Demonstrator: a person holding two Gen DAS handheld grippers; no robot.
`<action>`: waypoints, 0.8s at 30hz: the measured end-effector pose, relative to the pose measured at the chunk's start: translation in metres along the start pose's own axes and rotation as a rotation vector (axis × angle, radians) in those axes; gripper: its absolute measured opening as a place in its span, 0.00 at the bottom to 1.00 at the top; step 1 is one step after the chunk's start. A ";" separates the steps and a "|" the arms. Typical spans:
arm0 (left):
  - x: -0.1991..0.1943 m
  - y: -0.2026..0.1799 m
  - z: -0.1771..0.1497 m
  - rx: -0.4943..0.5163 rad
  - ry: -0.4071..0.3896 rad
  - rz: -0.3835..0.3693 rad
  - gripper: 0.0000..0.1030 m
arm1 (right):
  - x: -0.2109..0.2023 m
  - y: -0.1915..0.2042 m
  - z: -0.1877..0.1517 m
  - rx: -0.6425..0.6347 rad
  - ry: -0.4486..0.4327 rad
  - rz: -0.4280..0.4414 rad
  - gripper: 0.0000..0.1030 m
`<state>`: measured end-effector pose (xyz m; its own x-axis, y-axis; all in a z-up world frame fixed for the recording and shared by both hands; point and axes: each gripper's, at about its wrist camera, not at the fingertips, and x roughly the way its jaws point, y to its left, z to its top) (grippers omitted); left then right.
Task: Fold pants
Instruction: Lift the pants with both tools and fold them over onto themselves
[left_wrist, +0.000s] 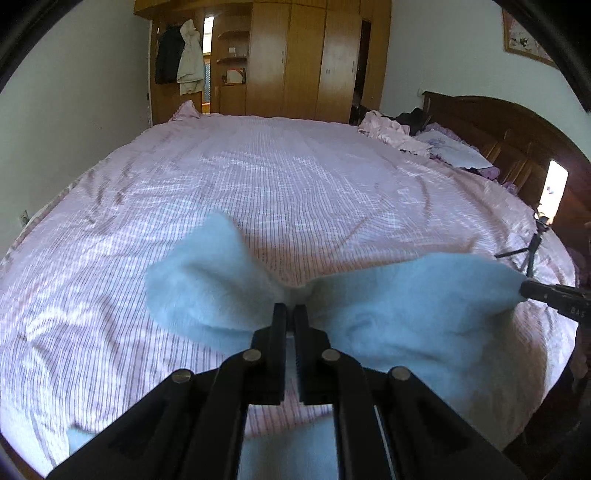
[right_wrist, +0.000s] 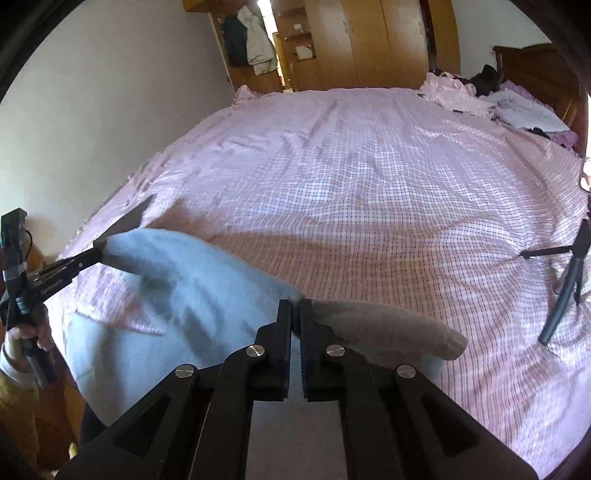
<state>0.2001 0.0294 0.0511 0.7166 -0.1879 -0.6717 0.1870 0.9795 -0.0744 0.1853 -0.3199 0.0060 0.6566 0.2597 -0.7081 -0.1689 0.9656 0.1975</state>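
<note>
The light blue fleece pants (left_wrist: 402, 306) hang lifted above the pink striped bed (left_wrist: 258, 177). My left gripper (left_wrist: 290, 308) is shut on the pants' top edge, and cloth flares to both sides of it. My right gripper (right_wrist: 295, 304) is shut on another part of the same edge of the pants (right_wrist: 192, 284). In the left wrist view the right gripper (left_wrist: 526, 290) pinches the cloth's far right corner. In the right wrist view the left gripper (right_wrist: 101, 245) pinches the cloth's left end. The lower part of the pants hangs down toward the bed's near edge.
The bed (right_wrist: 369, 177) fills both views. Crumpled pink bedding and pillows (left_wrist: 424, 136) lie by the dark wooden headboard (left_wrist: 517, 140). A small black tripod (right_wrist: 569, 273) stands on the bed at the right. A wooden wardrobe (left_wrist: 303, 55) stands beyond the bed.
</note>
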 end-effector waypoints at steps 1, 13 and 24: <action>-0.007 -0.001 -0.006 -0.005 -0.001 -0.001 0.04 | -0.005 0.003 -0.006 -0.008 -0.001 -0.005 0.00; -0.054 0.000 -0.086 -0.039 0.035 0.011 0.04 | -0.037 0.017 -0.077 -0.022 0.045 -0.007 0.00; -0.025 0.004 -0.130 -0.085 0.146 0.007 0.04 | -0.002 0.009 -0.132 0.070 0.134 -0.004 0.00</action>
<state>0.0958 0.0471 -0.0279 0.6115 -0.1747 -0.7717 0.1209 0.9845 -0.1271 0.0857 -0.3107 -0.0801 0.5520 0.2597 -0.7924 -0.1118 0.9647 0.2382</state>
